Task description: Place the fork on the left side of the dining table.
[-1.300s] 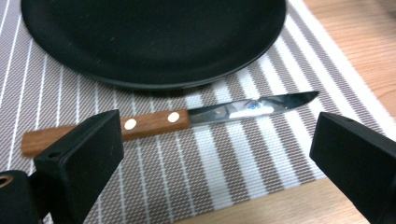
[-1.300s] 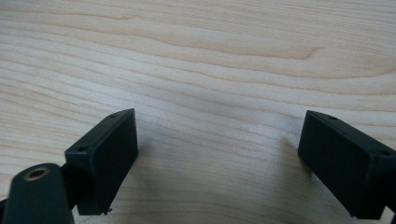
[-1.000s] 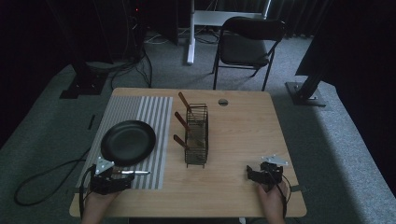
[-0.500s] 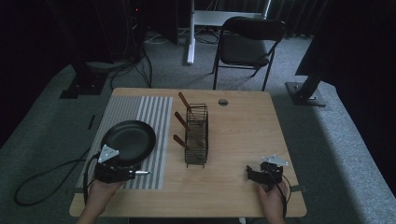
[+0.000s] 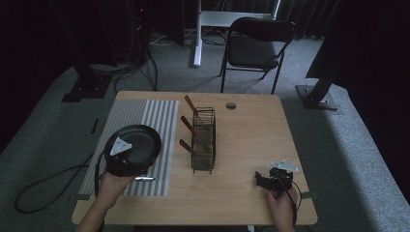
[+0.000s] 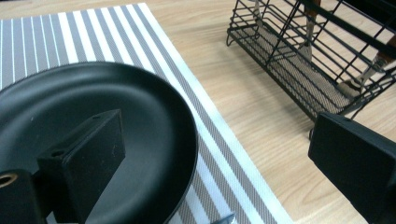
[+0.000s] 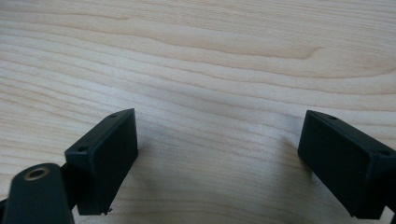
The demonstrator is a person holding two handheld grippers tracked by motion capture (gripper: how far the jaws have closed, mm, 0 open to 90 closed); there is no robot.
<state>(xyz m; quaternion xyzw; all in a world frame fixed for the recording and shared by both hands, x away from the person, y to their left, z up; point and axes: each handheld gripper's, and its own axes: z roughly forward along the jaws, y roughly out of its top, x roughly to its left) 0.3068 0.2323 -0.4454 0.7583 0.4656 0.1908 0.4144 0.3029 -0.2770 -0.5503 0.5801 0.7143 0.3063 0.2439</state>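
Presently, the left gripper hangs over the near rim of the round black frying pan, lower left of the high view, on the grey-and-white striped placemat; its fingers stand wide apart, one over the pan's bowl, the other out over the light wooden tabletop, nothing between them; a short metal-tipped handle pokes out just right of the gripper, low in frame. Right of the pan, the black wire rack holds wooden-handled utensils. The right gripper rests lower right, well apart from the pan, fingers wide open over bare wood.

Judgement: pan likely rigid and moderately heavy; coating smooth, so slippery under flat pads; thin sloped rim offers a poor pinch and the pan would tilt if taken there; the handle is the better hold, gripped close to the bowl to limit swing; whether the handle is round or flat cannot be told.
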